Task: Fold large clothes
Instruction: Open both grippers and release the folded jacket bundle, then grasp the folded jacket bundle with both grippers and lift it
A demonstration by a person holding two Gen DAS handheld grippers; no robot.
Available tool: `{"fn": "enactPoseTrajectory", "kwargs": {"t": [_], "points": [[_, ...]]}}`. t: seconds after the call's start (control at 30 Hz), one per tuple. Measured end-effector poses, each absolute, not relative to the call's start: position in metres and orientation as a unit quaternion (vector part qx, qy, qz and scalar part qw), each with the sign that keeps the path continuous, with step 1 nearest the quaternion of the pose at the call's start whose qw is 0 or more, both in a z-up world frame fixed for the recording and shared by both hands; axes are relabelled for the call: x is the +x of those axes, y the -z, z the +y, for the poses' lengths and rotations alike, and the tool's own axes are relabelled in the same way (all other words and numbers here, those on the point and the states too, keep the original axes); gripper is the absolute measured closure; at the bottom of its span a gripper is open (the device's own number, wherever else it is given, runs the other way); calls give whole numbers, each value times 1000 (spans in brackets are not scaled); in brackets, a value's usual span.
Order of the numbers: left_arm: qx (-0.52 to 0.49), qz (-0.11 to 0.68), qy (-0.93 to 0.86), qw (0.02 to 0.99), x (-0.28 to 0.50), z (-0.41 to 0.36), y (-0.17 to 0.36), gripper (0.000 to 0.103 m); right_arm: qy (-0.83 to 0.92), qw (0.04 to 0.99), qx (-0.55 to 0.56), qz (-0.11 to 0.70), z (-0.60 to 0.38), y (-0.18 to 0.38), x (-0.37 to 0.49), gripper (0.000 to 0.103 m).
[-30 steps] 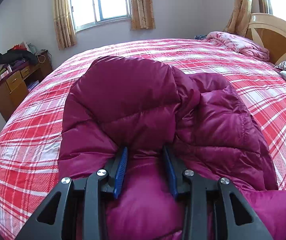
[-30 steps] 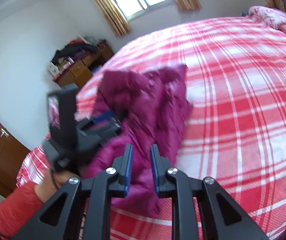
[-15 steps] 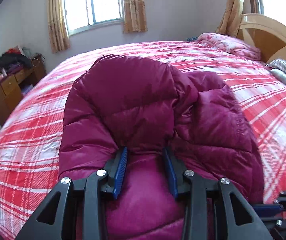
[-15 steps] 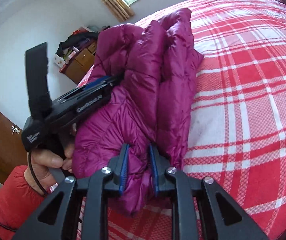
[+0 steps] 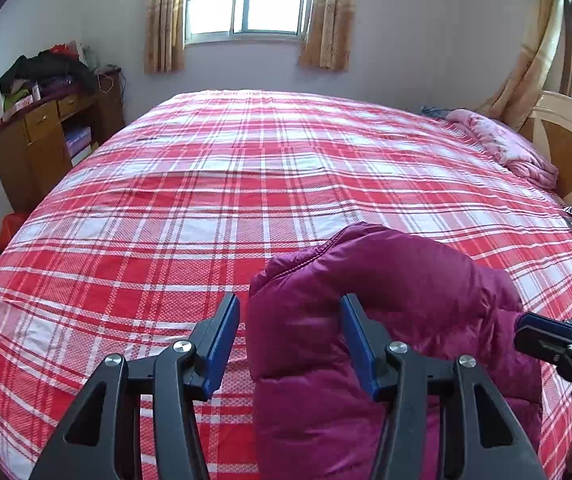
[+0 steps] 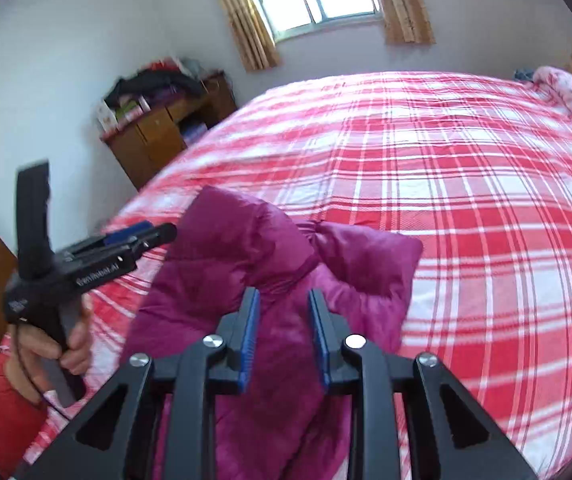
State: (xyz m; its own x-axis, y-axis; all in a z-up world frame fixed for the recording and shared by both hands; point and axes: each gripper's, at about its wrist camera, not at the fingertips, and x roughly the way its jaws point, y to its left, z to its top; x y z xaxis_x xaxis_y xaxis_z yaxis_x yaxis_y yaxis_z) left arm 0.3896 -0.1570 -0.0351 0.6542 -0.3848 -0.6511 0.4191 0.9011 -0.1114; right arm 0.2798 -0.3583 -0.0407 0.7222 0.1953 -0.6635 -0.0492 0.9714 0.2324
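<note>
The magenta down jacket point(image 6: 270, 280) lies bunched on the red plaid bed point(image 5: 206, 208) near its front edge, its long axis running away from the person. Both claws have just been opening: the left claw point(image 5: 289, 344) and the right claw point(image 6: 284, 332) straddle puffy folds without pinching, the right nearer the middle

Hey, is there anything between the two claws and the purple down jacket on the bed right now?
Nothing visible. The purple down jacket lies on the plaid bedspread directly ahead of both. The left claw and right claw have both just been opening, pads clear of the fabric that shows between them.
</note>
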Motion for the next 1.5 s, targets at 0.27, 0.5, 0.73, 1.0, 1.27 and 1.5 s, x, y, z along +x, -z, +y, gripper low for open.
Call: {"fn": "enactPoseTrajectory", "kwargs": {"t": [0.27, 0.5, 0.73, 1.0, 1.27, 1.5], "points": [[65, 369, 212, 903, 404, -190, 71, 50, -35, 914, 106, 391, -381, 101, 294, 76], [111, 369, 198, 901, 403, -204, 81, 49, -37, 912, 131, 386, -379, 106, 291, 76], [-3, 365, 236, 900, 386, -133, 52, 49, -45, 921, 194, 334, -398, 72, 252, 60], [-120, 380, 264, 878, 359, -71, 56, 29, -58, 921, 215, 319, -397, 69, 207, 22], [-142, 408, 315, 845, 346, -90, 86, 28, -69, 896, 284, 334, -405, 97, 198, 18], [-135, 409, 348, 832, 343, -112, 95, 22, -100, 880, 289, 364, -397, 120, 214, 10]]}}
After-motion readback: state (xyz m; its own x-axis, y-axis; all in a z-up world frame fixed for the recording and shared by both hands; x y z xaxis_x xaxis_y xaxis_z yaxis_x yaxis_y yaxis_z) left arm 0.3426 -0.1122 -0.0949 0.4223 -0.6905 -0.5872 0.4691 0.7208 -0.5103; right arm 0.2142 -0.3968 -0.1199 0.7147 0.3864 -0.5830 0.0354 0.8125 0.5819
